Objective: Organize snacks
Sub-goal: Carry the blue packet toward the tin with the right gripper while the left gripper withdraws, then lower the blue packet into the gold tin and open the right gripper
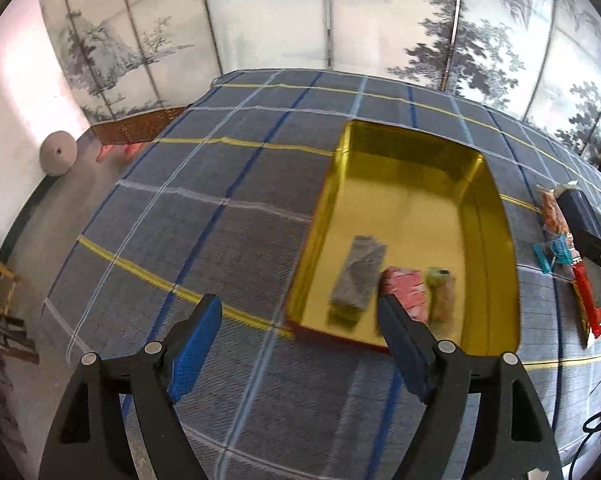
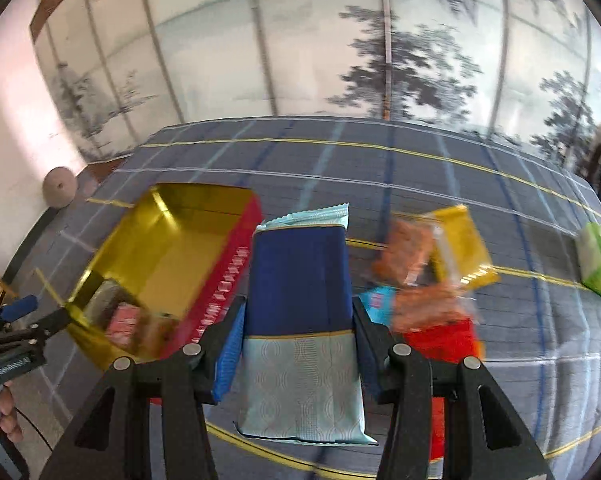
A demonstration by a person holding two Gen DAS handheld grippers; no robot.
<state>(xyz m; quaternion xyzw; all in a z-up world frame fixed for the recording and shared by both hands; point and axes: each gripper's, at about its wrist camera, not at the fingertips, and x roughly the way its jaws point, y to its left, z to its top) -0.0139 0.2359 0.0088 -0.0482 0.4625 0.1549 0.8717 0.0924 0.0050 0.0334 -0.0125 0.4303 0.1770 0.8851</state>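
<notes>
**Right tongs carrying a blue packet beside the gold tin; left tongs spread over the cloth**

The right gripper [image 2: 296, 344] pinches a flat blue snack packet [image 2: 300, 304] by its long edges, both blue pads pressed against its sides. The packet runs lengthwise between the fingers, its crimped pale end pointing away from the tongs and its patterned pale-blue end toward the camera. Left of these tongs, just beside the packet, lies the rectangular tin [image 2: 168, 256], shiny gold inside with a red outer wall. To the right of the tongs lies a loose heap of wrappers: an orange packet [image 2: 404, 256], a yellow pouch [image 2: 464, 244] and a red one [image 2: 440, 340]; a green pouch [image 2: 598, 260] lies well apart, farther right.

The left gripper [image 1: 296, 344] stands spread, nothing between its textured blue pads, which hang over the grey checked cloth [image 1: 204, 216]. The tin [image 1: 496, 240] is ahead and to the right of these tongs; its near end holds a grey sachet [image 1: 358, 276], a pink packet [image 1: 404, 292] and a tan snack [image 1: 442, 296] side by side. Both tongs tilt downward toward the table. A hand [image 2: 4, 412] grips the left tool's handle.
</notes>
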